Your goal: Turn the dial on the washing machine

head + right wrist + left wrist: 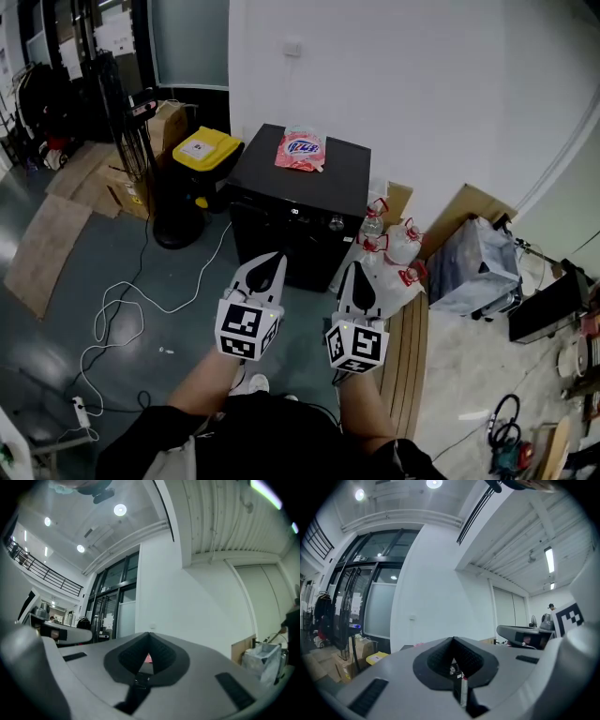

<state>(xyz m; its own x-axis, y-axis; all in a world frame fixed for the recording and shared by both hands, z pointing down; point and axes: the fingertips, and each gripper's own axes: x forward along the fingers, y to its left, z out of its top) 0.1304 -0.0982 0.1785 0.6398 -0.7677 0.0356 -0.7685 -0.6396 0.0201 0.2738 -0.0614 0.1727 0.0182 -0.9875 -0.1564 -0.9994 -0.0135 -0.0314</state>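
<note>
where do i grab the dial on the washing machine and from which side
Grip the dial by its round rim, one jaw on each side. It looks like a small knob on the front panel of the washing machine, near the top right, so come from the front, about level. The right gripper is nearer, but its jaws are shut and must open first.

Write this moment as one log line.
left hand-held gripper: shut, empty | right hand-held gripper: shut, empty | dial on washing machine: untouched, ahead

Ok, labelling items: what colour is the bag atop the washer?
The bag is pink and white; head view.
</note>
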